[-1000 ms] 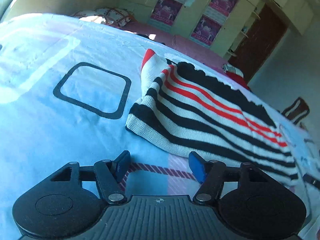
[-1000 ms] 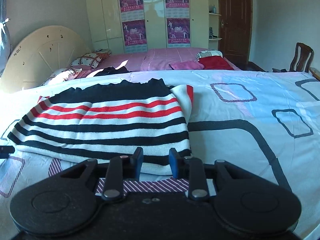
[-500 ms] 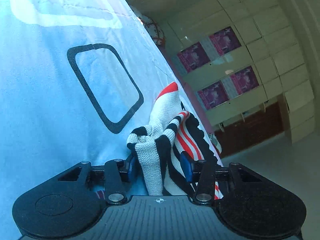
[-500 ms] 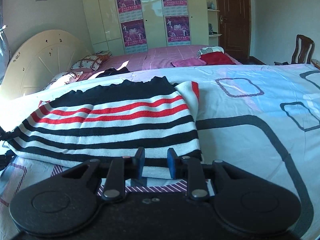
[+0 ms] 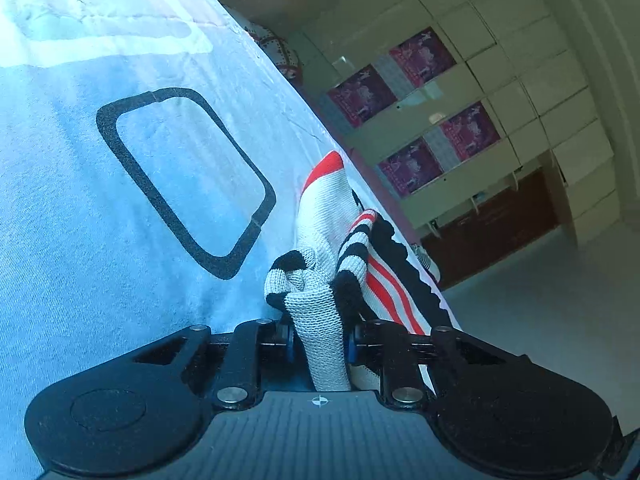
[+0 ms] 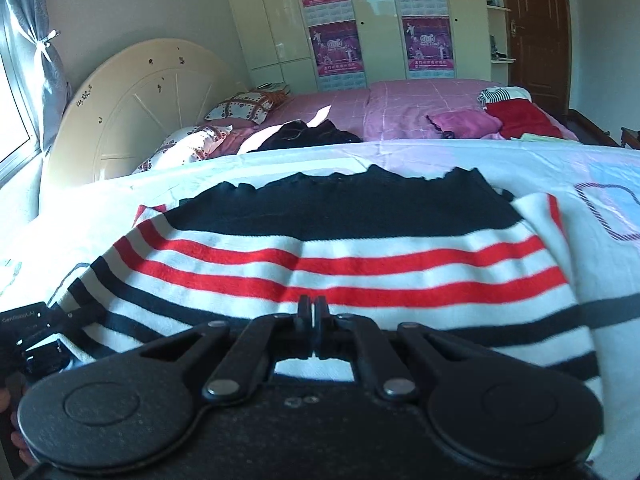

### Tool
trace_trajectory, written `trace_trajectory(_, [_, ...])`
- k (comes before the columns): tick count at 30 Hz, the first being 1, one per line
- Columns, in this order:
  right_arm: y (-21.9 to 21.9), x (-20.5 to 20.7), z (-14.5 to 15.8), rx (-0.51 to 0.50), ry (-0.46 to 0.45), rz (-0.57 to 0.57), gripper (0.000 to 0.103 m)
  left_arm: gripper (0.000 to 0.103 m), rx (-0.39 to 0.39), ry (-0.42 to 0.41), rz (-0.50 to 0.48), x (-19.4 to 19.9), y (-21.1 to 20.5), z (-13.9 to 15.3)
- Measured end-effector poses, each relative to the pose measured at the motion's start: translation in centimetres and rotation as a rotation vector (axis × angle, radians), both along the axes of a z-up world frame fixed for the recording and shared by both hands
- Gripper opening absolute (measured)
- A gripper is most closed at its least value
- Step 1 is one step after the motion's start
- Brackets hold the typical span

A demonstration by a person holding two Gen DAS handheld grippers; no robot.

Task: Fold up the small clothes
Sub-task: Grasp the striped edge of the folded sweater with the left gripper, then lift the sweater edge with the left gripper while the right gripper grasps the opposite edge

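Note:
A small knit sweater with black, white and red stripes (image 6: 340, 256) lies on a pale blue bedsheet (image 5: 100, 220). My left gripper (image 5: 320, 344) is shut on a bunched corner of the sweater (image 5: 316, 304), which stands up between the fingers. My right gripper (image 6: 314, 312) has its fingers pressed together at the sweater's near hem, and the cloth lifts around it. The left gripper's body shows at the left edge of the right wrist view (image 6: 28, 340).
The sheet carries black rounded-square prints (image 5: 184, 176). Behind it is a pink bed (image 6: 400, 108) with pillows (image 6: 240, 104), red and pink clothes (image 6: 520, 116) and a round headboard (image 6: 132, 96). A wardrobe with posters (image 6: 428, 40) and a brown door (image 6: 536, 24) stand at the back.
Both grippers moved in from the sweater's near edge and closed on it. The left one has tilted and lifted its bunched corner; the right one has raised the hem.

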State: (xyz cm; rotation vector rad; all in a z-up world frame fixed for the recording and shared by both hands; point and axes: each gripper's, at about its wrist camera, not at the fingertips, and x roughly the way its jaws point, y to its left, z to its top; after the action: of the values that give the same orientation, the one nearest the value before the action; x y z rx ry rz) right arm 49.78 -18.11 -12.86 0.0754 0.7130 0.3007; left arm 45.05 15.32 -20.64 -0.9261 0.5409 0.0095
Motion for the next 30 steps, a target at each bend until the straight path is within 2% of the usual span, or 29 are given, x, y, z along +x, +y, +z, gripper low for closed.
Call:
trace_trajectory(1, [0.6,0.6,-0.3,0.009,0.006,-0.001,0.003,0.024,0.015,0.002,-0.003,0.1,0.0,-0.1])
trace_trajectory(5, [2.0,2.3,-1.5,0.01,0.043,-0.001,0.003,0.024,-0.001,0.011,0.015,0.5,0.1,-0.2])
trace_trajectory(8, [2.7,2.6,-2.4,-0.025,0.058,-0.004,0.002,0.024,0.021,0.016,0.017,0.2,-0.1,-0.3])
trace_trajectory(13, [2.8,2.3,-1.8,-0.037,0.032,-0.007,0.003,0.024,0.048,0.023,0.024,-0.4,-1.0,0.1])
trace_trajectory(15, [2.6,2.7,-2.3,-0.036,0.063,-0.014,0.002,0.024,0.048,0.02,0.028,-0.6,-1.3,0.1])
trace_trajectory(21, [2.4,3.0,-2.6,-0.033,0.064,0.007,0.0,0.023,0.071,0.022,0.032,-0.8,-1.8,0.3])
trace_trajectory(25, [2.0,3.0,-3.1,-0.027,0.037,0.042,0.0,0.023,0.114,0.032,0.047,-0.9,-2.4,0.8])
trace_trajectory(30, [1.5,2.8,-3.6,-0.012,-0.006,0.075,0.0,0.021,0.129,0.041,0.061,-0.9,-2.8,1.2])
